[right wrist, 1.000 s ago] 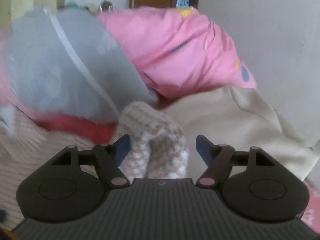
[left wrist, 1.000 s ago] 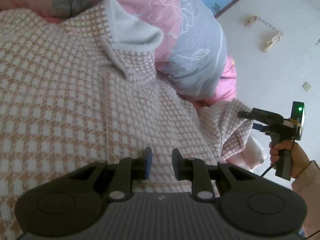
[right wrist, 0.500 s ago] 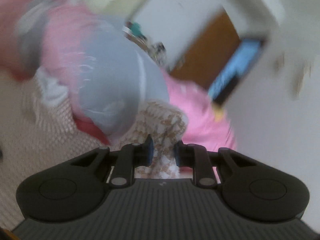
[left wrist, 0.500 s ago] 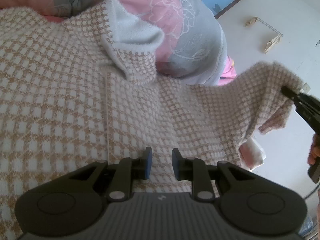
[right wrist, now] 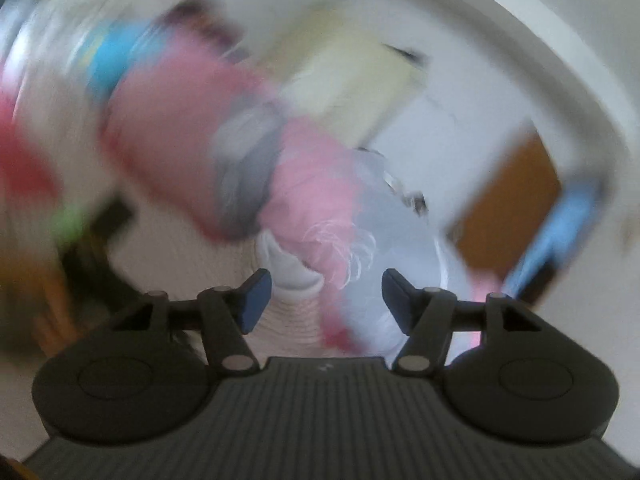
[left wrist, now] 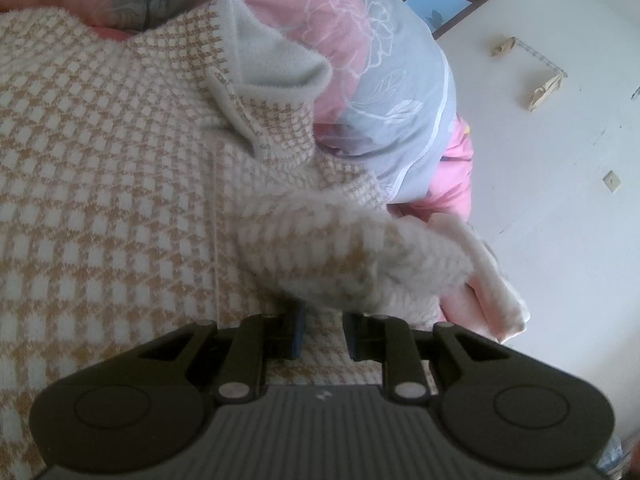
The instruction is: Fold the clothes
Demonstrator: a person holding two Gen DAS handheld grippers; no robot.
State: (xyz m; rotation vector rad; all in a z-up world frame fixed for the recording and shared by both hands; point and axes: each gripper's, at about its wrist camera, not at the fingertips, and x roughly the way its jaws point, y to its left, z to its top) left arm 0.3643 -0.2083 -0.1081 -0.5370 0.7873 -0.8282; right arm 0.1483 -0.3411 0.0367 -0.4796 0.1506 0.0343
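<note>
**Fuzzy checked sweater: sleeve is over, now where to grab?**

The tan-and-white checked sweater (left wrist: 108, 184) is spread over the bed and fills the left and middle of the left wrist view, with its pale turtleneck collar (left wrist: 276, 76) sticking up at the far side against a pink and grey floral duvet (left wrist: 384, 92). 1 sleeve (left wrist: 352, 248) lies folded across the body, just past the left gripper (left wrist: 322, 334) and a bit to its right. It's blurred, so I'd guess it is only now settling.

Tongs: the left gripper sits low on the near part of the sweater with only a narrow gap between its pads. I can't tell if there's knit pinched in that gap or if it's just resting on top. The right gripper (right wrist: 326, 300) has just been opening, its jaws stand wide with nothing between them, and its whole view is smeared, pointing up toward the duvet and a wooden door (right wrist: 508, 208).

Handling-wise, my read: thick, soft, fluffy knit, floppy, not slippery, nothing fragile. It'll sag and stretch if lifted by 1 point, and the pile should give the pads plenty of bite. Best holds are probably edges with some structure, meaning the cuff, hem or shoulder seam, pinching through both layers. A cream garment (left wrist: 492, 280) lies to the right, touching the sleeve end, so watch you don't grab that too.
</note>
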